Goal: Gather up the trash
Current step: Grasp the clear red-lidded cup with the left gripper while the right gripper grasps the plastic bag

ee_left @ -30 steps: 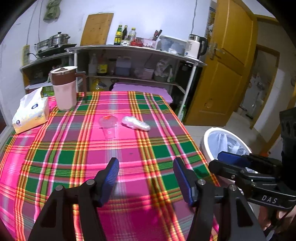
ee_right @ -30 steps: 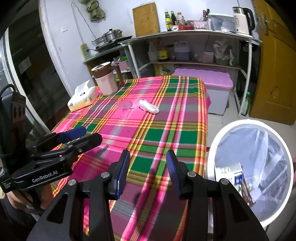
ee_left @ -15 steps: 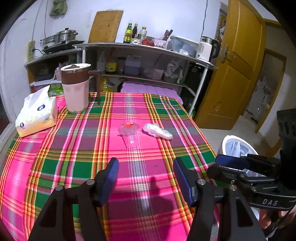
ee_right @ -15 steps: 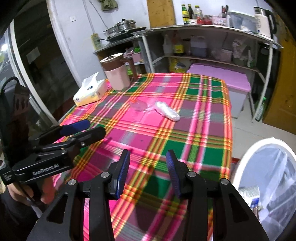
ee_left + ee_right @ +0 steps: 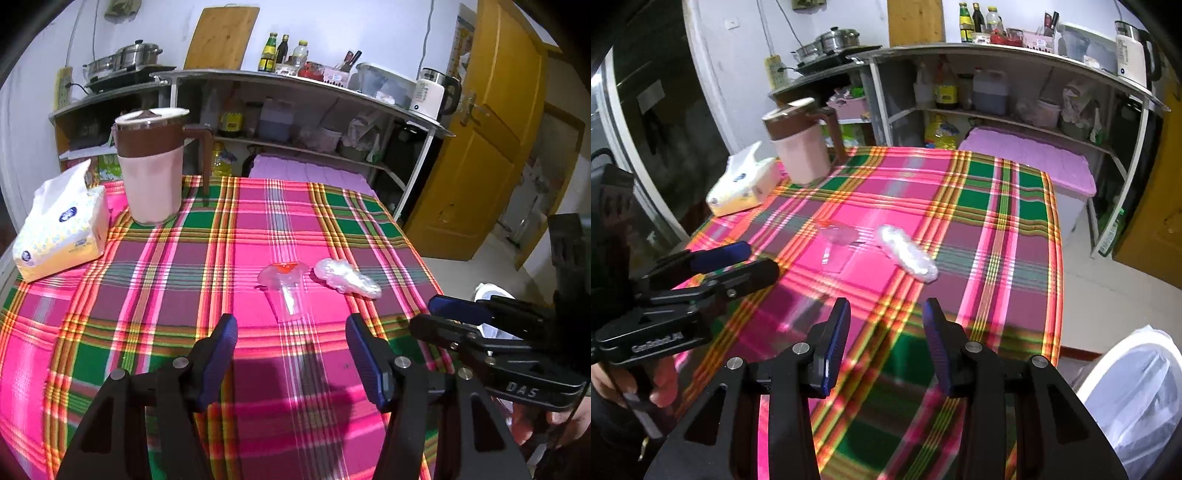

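Observation:
A clear plastic wrapper with a red bit (image 5: 284, 286) (image 5: 836, 240) lies mid-table on the pink plaid cloth. A crumpled white plastic piece (image 5: 345, 277) (image 5: 907, 251) lies just right of it. My left gripper (image 5: 290, 352) is open and empty, low over the cloth, just short of the clear wrapper. It shows from the side in the right wrist view (image 5: 738, 258). My right gripper (image 5: 884, 341) is open and empty, nearer the table's front, short of the white piece. It shows in the left wrist view (image 5: 439, 317). A white-lined trash bin (image 5: 1137, 384) stands on the floor right of the table.
A pink and brown jug (image 5: 151, 166) and a tissue pack (image 5: 61, 225) stand at the table's far left. A metal shelf (image 5: 303, 85) with bottles and a kettle runs behind. A purple-lidded box (image 5: 1034, 158) sits past the table's far end. A yellow door (image 5: 480, 140) is at right.
Both grippers have moved forward over the table toward the two plastic pieces, which now look larger. The bin has slid toward the right edge of both views. Jaws stay open.

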Demonstrator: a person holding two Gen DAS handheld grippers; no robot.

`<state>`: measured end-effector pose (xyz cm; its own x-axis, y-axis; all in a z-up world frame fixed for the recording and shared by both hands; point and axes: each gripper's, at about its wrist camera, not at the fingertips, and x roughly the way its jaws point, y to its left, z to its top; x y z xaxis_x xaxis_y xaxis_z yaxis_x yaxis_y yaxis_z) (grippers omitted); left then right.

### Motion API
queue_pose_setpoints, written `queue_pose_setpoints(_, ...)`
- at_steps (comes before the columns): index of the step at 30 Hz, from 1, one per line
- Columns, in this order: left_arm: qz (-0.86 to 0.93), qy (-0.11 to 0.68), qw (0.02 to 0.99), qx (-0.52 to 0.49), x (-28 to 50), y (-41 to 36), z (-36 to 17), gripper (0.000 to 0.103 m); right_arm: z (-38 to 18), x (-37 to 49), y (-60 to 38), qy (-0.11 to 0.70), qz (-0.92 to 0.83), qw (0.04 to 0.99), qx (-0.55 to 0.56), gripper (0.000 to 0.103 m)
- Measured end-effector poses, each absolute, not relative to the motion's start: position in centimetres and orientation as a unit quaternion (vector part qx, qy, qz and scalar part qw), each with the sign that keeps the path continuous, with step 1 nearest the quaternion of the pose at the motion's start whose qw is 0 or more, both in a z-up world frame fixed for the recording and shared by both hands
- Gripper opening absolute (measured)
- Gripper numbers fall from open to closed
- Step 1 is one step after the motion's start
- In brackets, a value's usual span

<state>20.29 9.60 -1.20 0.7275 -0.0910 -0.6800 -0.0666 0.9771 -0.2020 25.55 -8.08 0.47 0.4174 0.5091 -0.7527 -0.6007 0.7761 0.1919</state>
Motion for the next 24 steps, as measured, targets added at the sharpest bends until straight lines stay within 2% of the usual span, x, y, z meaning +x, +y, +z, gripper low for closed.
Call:
queue_pose_setpoints(11, 0.0, 0.391, 0.913, -0.117, 24.8, 10.1, -3.7, 0.059, -1.8, 30.4, -6.0, 0.437, 0.31, 0.841, -0.081, 0.042)
queue_pose_setpoints(16, 0.005, 0.404, 0.908, -0.114, 26.2, 10.2, -4.9, 0.048, -2.9, 31.9, -5.1, 0.439, 0.31, 0.838, -0.097, 0.042)
queue_pose_setpoints(20, 0.004, 0.413, 0.904, -0.112, 26.9, 10.1, -5.7, 0.031, -3.5, 32.7, -4.7, 0.442, 0.319, 0.833, -0.094, 0.042)
queue_pose_setpoints(24, -0.004, 0.413, 0.903, -0.118, 27.0, 10.3, -5.9, 0.029, -3.6, 33.0, -4.5, 0.439, 0.325, 0.833, -0.091, 0.042)
